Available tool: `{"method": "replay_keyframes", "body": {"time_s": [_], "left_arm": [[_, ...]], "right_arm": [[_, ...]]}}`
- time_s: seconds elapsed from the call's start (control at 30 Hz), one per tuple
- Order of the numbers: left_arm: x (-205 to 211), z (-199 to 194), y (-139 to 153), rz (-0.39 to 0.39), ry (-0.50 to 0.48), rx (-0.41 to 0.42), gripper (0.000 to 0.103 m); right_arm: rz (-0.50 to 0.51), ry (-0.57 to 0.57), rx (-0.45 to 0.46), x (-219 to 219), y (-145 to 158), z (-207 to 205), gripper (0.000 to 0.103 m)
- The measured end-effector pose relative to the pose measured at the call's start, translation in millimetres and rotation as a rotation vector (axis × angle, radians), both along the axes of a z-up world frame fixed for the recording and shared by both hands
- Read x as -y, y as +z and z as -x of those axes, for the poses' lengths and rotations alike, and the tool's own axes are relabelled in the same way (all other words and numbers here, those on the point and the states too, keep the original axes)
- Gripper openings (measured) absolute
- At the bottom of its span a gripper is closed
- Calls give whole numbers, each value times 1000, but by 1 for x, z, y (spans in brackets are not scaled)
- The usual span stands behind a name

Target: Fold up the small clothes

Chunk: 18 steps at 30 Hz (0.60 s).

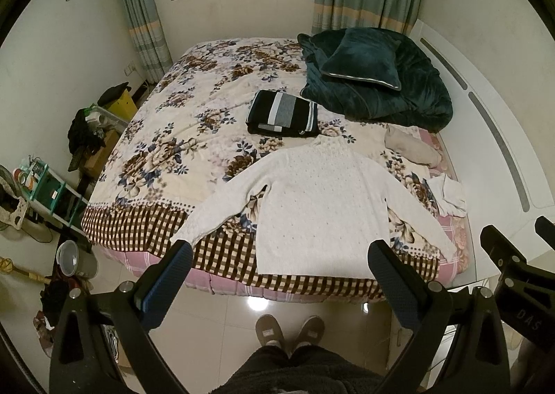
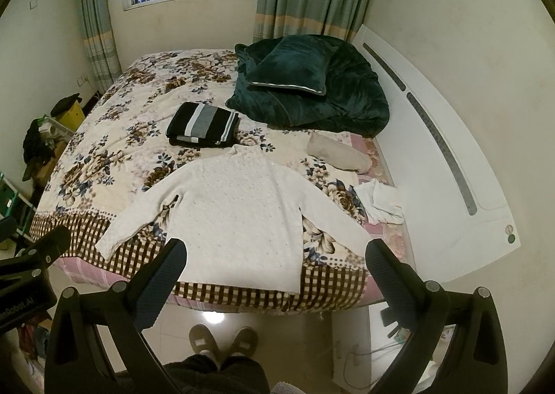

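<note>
A: White knit sweater [image 1: 319,199] lies flat at the near edge of the bed [image 1: 208,109], sleeves out, hem twd me. My left gripper [image 1: 281,276] & right gripper [image 2: 275,272] hang above the floor short of it, both spread wide, holding nothing.

B: Plan?

A: I'd pinch a cuff first, fold each sleeve across the chest, then hem to collar. Folded striped top [image 1: 282,113] sits just beyond: stack there.

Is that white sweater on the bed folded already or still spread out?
Spread out: the white sweater lies flat on the bed, both sleeves stretched sideways.
</note>
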<state>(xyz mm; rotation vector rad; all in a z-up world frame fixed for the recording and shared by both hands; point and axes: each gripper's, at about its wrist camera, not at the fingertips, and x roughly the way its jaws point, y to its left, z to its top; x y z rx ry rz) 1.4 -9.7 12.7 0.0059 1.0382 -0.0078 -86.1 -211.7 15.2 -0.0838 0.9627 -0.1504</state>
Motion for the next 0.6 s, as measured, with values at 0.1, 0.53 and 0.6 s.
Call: {"method": "replay_keyframes", "body": {"time_s": [0.1,0.53,0.6], "left_arm": [[0,0,0,0,1,1,103],[28,-99,-77,-65,-32,42,103],[40,-119,-105,-78,-43,34,103]], "right_arm": [[-1,1,-2,-1,1,-1,103],[-135,-193,-57,53,-74,-45,103],[-150,-320,-66,97,-117,-54,103]]}}
